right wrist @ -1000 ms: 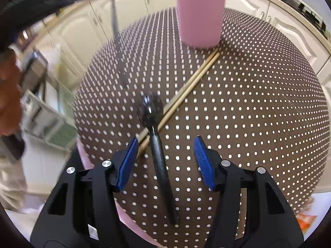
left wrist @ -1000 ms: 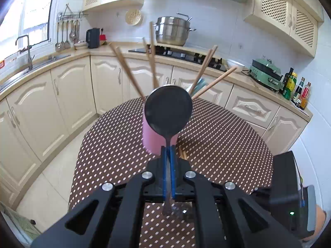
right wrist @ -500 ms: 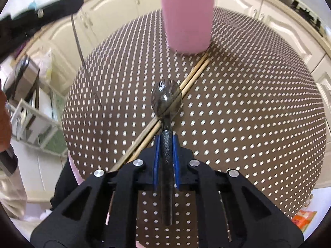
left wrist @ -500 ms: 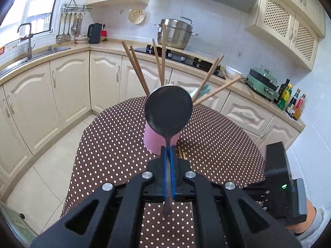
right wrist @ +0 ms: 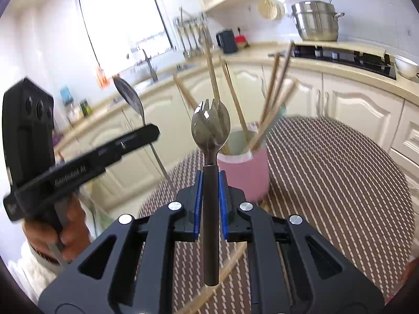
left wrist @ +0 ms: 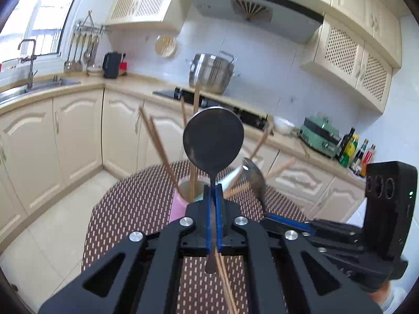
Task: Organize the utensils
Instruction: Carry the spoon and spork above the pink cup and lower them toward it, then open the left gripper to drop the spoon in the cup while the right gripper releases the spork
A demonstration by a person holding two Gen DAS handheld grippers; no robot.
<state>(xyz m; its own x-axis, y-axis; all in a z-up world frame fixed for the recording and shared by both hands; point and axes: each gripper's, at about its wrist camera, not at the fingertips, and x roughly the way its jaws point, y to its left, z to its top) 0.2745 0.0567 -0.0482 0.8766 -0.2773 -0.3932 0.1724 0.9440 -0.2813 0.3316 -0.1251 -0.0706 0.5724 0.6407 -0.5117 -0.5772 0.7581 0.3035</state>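
A steel pot [left wrist: 211, 72] stands on the black stove [left wrist: 209, 102]. A black kettle [left wrist: 112, 65] sits on the counter near the sink [left wrist: 39, 85]. Bottles [left wrist: 356, 151] stand beside a green appliance [left wrist: 320, 138].

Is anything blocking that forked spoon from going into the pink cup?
Nothing solid covers the pink cup, but wooden chopsticks already fan out of its mouth, so the spork in the right gripper must slip between them.
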